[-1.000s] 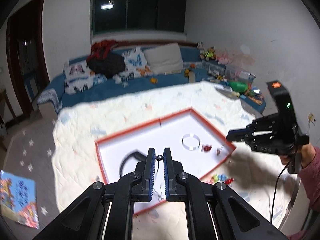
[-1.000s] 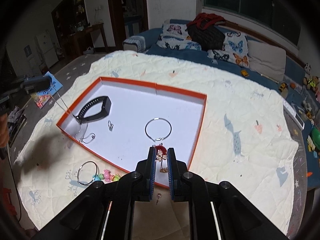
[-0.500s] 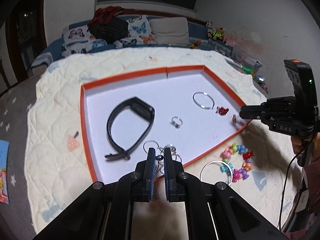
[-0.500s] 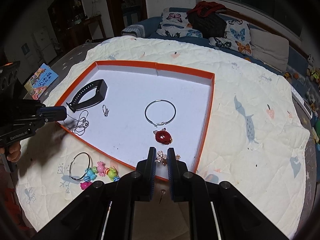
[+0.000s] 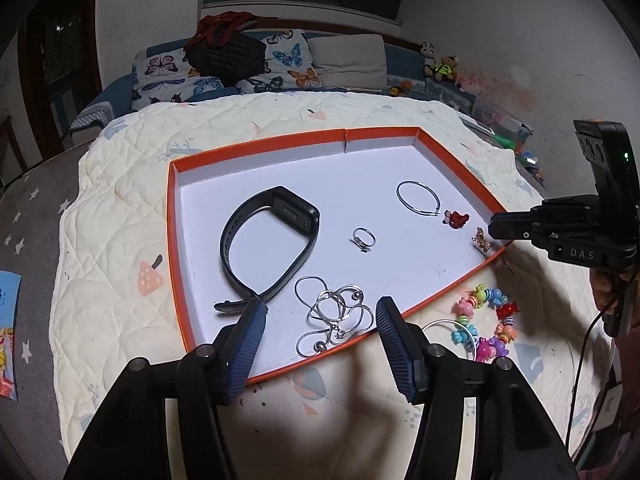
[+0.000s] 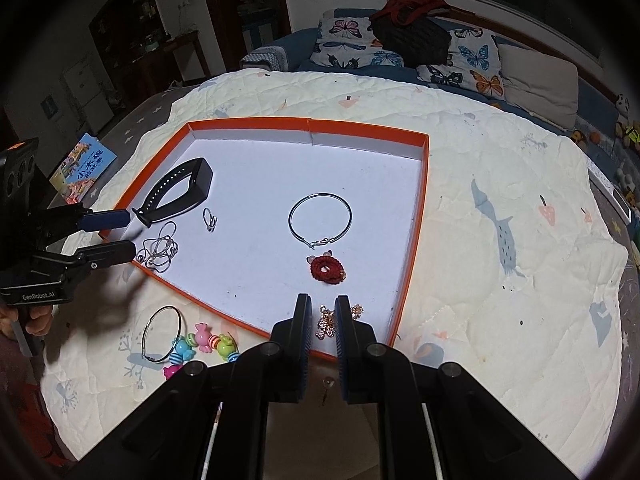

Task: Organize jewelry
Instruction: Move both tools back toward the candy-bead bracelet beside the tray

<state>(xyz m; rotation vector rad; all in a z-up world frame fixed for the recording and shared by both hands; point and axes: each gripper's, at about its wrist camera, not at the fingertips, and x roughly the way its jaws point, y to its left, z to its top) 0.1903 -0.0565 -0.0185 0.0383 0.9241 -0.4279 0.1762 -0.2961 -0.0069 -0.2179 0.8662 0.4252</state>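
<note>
Since a second ago the left claw [image 5: 318, 312] has come down over the near corner of the orange-rimmed tray [image 5: 256, 145], and its jaws, pinched together then, are opening now, with the silver chain necklace [image 5: 334, 316] lying loose on the white tray floor between them, pads clear of it. Going left to right in the left wrist view: a picture book [image 5: 8, 336] lies on the grey star-patterned floor, then the cream quilt [image 5: 108, 216] carrying the tray. Inside the tray a black wristband [image 5: 272, 248] lies at the left, its strap end just beside the left finger; a small silver ring [image 5: 363, 238] sits mid-tray, a large silver hoop [image 5: 418, 198] farther back, and a small red crocheted piece [image 5: 455, 219] just right of the hoop. At the tray's right edge the right claw [image 5: 491, 230] stands nearly closed beside a gold-coloured charm [image 5: 481, 239]; the right wrist view shows that charm [image 6: 329, 322] between its narrow jaws, though whether the pads press it I cannot tell. Outside the tray, on the quilt, lie another silver hoop [image 6: 162, 334] and a colourful bead bracelet [image 5: 486, 326].
</note>
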